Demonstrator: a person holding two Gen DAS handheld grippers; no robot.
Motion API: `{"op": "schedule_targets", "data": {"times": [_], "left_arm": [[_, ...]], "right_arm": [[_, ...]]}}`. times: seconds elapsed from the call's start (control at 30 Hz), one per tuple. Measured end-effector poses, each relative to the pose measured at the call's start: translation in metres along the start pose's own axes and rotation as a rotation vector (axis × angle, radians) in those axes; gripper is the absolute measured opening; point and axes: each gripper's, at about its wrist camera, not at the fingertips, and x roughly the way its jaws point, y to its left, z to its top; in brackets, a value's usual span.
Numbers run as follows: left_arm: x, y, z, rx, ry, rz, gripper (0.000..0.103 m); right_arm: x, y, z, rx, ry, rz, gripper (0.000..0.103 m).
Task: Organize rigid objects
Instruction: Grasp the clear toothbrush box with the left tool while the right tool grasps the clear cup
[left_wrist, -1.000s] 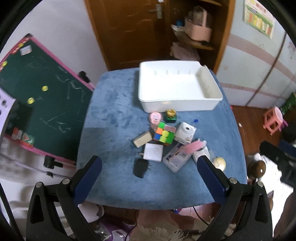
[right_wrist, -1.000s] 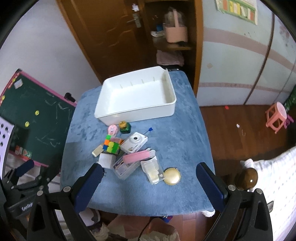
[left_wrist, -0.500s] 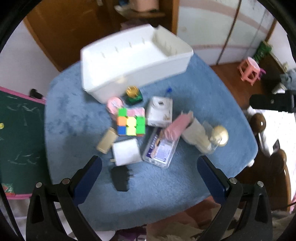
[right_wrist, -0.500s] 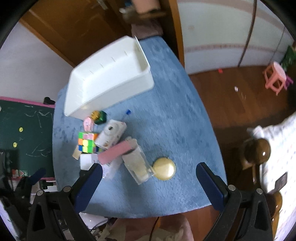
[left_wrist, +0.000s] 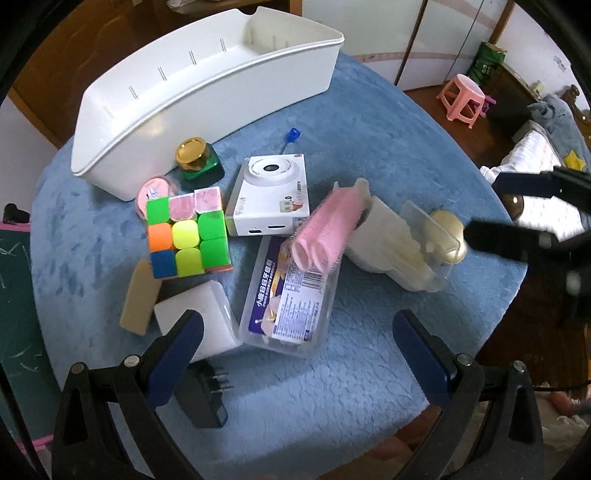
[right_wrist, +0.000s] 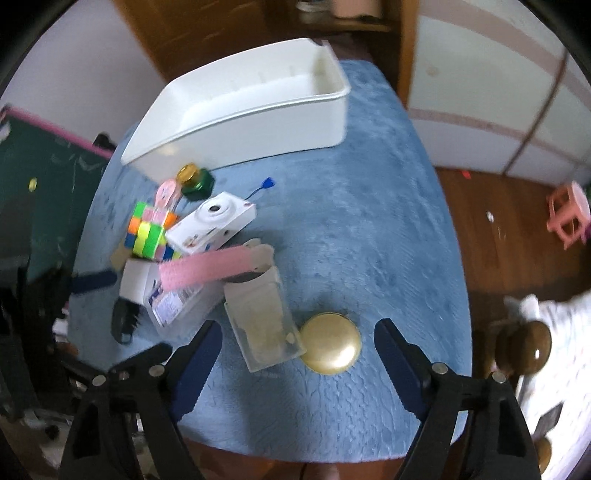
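Left wrist view: a clear labelled box (left_wrist: 288, 295) is seen just ahead of the left hand-held gripper (left_wrist: 295, 339), whose jaws are spread wide and hold nothing. A colour cube (left_wrist: 186, 234) and white camera (left_wrist: 271, 194) are seen farther ahead, a white bin (left_wrist: 207, 88) beyond. Between the widely parted, empty jaws of the right hand-held gripper (right_wrist: 297, 354) a gold round case (right_wrist: 330, 349) is framed on the blue worktop (right_wrist: 388, 240).

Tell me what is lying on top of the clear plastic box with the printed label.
A pink hair roller lies tilted across the far end of the clear plastic box, its upper end leaning on the white container beside it. The label under the roller is covered.
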Motion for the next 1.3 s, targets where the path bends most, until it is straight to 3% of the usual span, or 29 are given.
{"op": "schedule_targets", "data": {"times": [0.23, 0.37, 0.53, 0.67, 0.73, 0.8, 1.07, 1.3], "left_arm": [[0.015, 0.013, 0.0, -0.025, 0.022, -0.043, 0.102], [0.021, 0.011, 0.0, 0.012, 0.035, -0.018, 0.1], [0.03, 0.004, 0.004, 0.067, 0.044, 0.01, 0.092], [0.039, -0.004, 0.009, 0.104, 0.042, 0.043, 0.089], [0.043, -0.006, 0.013, 0.12, 0.045, 0.047, 0.075], [0.053, -0.005, 0.016, 0.107, 0.096, 0.009, 0.066], [0.057, -0.021, 0.022, 0.132, 0.097, 0.04, 0.066], [0.056, -0.011, 0.014, 0.062, 0.083, -0.021, 0.065]], "right_arm": [[0.024, 0.021, -0.005, -0.13, 0.015, -0.031, 0.077], [0.042, 0.025, -0.006, -0.165, 0.052, -0.039, 0.066], [0.053, 0.031, -0.007, -0.211, 0.059, -0.036, 0.064], [0.06, 0.038, -0.007, -0.249, 0.074, -0.026, 0.052], [0.06, 0.041, -0.008, -0.271, 0.058, -0.037, 0.052], [0.061, 0.041, -0.009, -0.271, 0.051, -0.037, 0.052], [0.058, 0.039, -0.014, -0.272, 0.037, -0.026, 0.051], [0.047, 0.037, -0.013, -0.245, 0.024, 0.046, 0.051]]}}
